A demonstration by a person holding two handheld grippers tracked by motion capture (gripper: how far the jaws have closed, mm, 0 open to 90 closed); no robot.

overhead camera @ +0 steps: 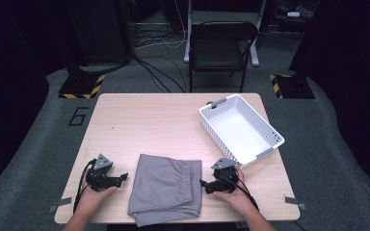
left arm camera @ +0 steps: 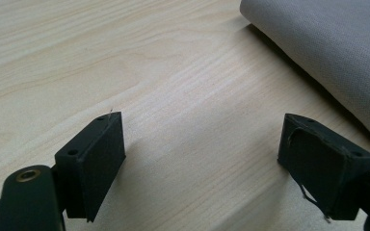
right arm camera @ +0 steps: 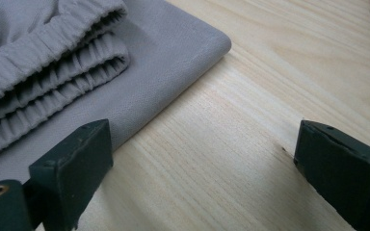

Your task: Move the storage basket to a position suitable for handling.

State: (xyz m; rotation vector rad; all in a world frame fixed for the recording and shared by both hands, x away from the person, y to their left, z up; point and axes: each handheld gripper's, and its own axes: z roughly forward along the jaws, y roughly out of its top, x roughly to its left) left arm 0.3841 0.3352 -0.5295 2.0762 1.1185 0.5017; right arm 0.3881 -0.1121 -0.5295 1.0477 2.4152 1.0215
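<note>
A folded grey garment with an elastic waistband lies at the near middle of the wooden table. My left gripper rests on the table just left of it, jaws open and empty, pointing toward the cloth. In the left gripper view my left gripper has bare wood between its jaws, and the garment is at the upper right. My right gripper sits just right of the garment, open and empty. In the right gripper view my right gripper faces the garment, whose gathered waistband shows at upper left.
A white slotted plastic basket stands empty at the table's back right. A black folding chair and floor cables lie beyond the far edge. Bare wood spans the table's back left.
</note>
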